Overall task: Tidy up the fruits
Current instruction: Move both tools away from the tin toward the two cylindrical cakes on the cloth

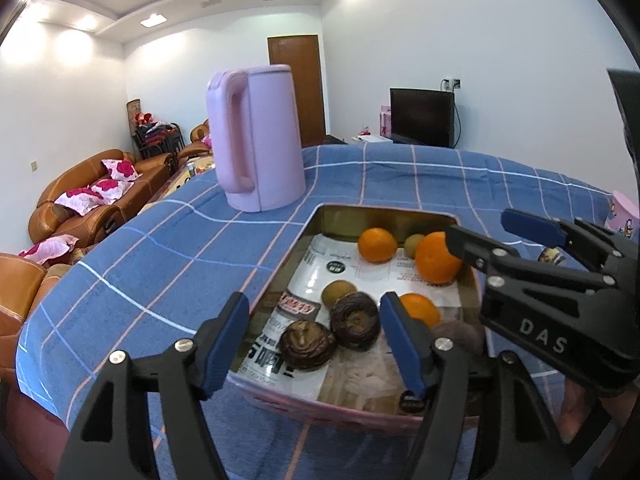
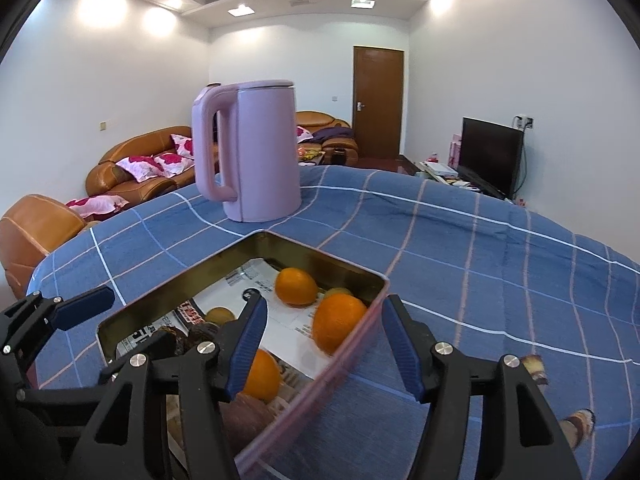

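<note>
Fruit gathered in the tin tray (image 1: 308, 224) — both grippers released, holding nothing.

Three oranges (image 1: 377, 245) sit toward the tray's far and right sides, two brown-green kiwis (image 1: 338, 292) between, two dark wrinkled fruits (image 1: 355, 320) at its near edge, all on printed paper. Oranges look firm, round and likely to roll — take them across the middle; the dark ones seem soft, so pinch lightly. Left gripper (image 1: 316, 340) hangs spread over the near edge; right gripper (image 2: 324, 344) straddles the tray's right wall, empty.
</note>
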### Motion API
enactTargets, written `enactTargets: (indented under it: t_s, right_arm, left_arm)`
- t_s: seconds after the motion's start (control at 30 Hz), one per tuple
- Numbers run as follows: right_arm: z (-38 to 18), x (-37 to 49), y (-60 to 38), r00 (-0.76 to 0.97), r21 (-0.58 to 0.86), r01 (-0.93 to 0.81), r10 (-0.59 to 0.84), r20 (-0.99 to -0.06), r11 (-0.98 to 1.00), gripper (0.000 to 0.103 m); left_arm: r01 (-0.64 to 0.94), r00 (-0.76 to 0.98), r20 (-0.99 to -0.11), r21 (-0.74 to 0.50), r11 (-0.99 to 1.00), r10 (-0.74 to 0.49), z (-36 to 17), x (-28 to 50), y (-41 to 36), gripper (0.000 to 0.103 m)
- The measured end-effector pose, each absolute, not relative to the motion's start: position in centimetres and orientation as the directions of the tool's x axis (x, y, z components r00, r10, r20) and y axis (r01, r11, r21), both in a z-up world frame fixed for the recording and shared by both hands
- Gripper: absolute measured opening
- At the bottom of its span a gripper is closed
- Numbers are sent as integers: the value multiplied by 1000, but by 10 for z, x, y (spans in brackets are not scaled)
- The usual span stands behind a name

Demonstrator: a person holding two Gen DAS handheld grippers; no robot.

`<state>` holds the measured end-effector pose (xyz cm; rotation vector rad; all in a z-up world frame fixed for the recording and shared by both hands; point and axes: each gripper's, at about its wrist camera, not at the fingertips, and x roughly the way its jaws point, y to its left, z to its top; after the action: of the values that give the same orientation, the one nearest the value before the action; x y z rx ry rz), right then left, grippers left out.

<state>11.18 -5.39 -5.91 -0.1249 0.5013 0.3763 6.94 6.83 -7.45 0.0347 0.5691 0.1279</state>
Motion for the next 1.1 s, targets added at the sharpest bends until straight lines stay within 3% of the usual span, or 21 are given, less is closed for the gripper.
enactTargets:
  t_s: [0.4, 0.6, 1.1]
  right_arm:
    - [-55, 91, -172, 854, -68, -190, 131, -504, 979, 62]
    - [-67, 95, -220, 823, -73, -118, 57, -565, 990, 62]
    - [-92, 122, -237, 687, 9, -167, 123, -716, 986, 62]
  left_arm:
    - [18, 844, -535, 97, 995, 37, -63, 70, 12, 75]
    - [94, 828, -561, 93, 991, -25, -59, 81, -22, 75]
    - [167, 800, -599, 147, 975, -46, -61, 114, -76, 75]
